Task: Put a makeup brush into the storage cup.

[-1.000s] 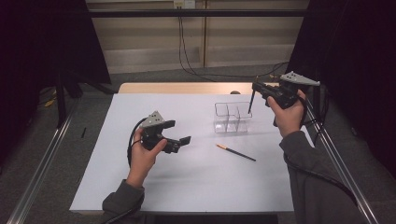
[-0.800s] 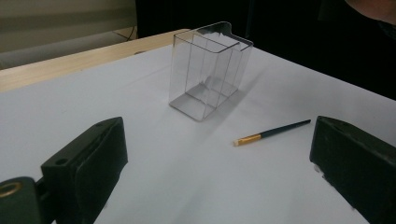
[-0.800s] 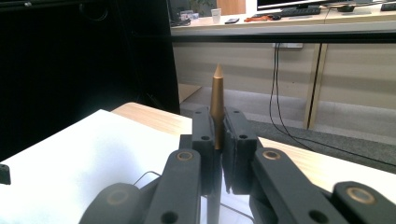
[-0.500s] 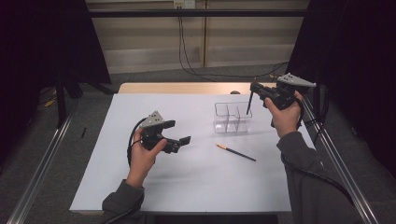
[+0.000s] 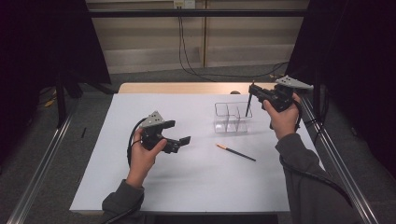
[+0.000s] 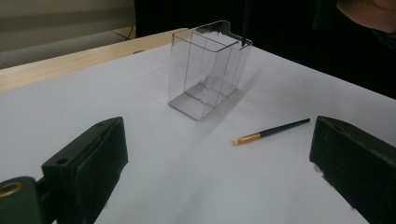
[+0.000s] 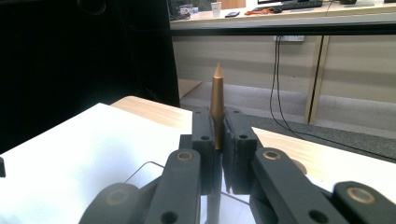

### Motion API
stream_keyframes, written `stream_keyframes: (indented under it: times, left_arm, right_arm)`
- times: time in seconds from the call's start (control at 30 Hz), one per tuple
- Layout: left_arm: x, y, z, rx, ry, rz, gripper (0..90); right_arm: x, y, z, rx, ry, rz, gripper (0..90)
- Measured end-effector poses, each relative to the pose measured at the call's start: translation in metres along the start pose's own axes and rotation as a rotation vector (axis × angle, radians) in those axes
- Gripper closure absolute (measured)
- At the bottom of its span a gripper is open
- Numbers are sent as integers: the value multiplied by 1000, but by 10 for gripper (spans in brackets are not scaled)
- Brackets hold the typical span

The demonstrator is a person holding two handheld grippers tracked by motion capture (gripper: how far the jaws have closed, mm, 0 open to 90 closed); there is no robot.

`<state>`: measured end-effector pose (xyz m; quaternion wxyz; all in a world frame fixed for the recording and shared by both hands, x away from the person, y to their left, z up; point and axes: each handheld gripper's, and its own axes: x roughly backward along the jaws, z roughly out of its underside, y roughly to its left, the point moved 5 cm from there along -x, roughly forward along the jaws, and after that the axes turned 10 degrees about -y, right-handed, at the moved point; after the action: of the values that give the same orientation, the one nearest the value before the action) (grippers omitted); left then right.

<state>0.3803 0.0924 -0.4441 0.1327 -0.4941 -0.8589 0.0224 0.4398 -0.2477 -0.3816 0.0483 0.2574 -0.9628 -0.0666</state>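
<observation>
So there are two brushes here. One brush (image 7: 217, 105) is clamped between the jaws of the right gripper (image 5: 256, 93), bronze pointed end sticking up past the jaws in the right gripper view, while its dark shaft hangs down below the claw with the lower tip right at the rim of the clear organizer (image 5: 232, 117), at its far right corner (whether it's actually touching the rim I can't tell). The second brush (image 5: 236, 152) lies flat on the white table (image 5: 196, 186), well below and to the left of that claw, near the front of the organizer. Just one organizer, see-through, with a few compartments.

The left gripper (image 5: 180, 133) hovers over the table with its jaws spread wide, nothing between them, pointed at the organizer and the loose brush.

No readable writing or brand marks on anything.
</observation>
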Motion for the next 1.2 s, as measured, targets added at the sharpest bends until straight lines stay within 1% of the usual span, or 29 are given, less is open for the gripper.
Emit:
stream_keyframes:
  times: [0.07, 0.1, 0.23, 0.53, 0.77, 1.0, 1.1, 1.13, 1.2]
  left_arm:
    - [-1, -1, 0, 5, -3, 5, 40]
    - [-1, -1, 0, 4, 3, 3, 40]
    - [-1, -1, 0, -2, 2, 3, 40]
    - [-1, -2, 0, 1, 1, 3, 41]
    - [-2, -2, 1, -4, 4, 7, 41]
    - [-2, -3, 0, 4, -1, 10, 42]
    - [-2, -3, 1, -1, 3, 13, 42]
    - [-2, -3, 1, -1, 3, 13, 42]
    - [-2, -3, 1, -3, 6, 11, 42]
  right_arm:
    - [0, 0, 1, 2, -1, 3, 843]
    - [0, 0, 1, -3, -3, 2, 843]
    - [0, 1, 4, -2, 6, -1, 843]
    - [-1, 2, 7, 4, 4, 1, 842]
    - [-3, 2, 13, -9, 9, 4, 842]
    - [-2, 1, 15, -8, 9, 8, 841]
    - [-2, 1, 16, -9, 10, 3, 841]
    - [-2, 1, 17, -2, 16, 6, 841]
    - [-2, 1, 19, -10, 15, 6, 840]
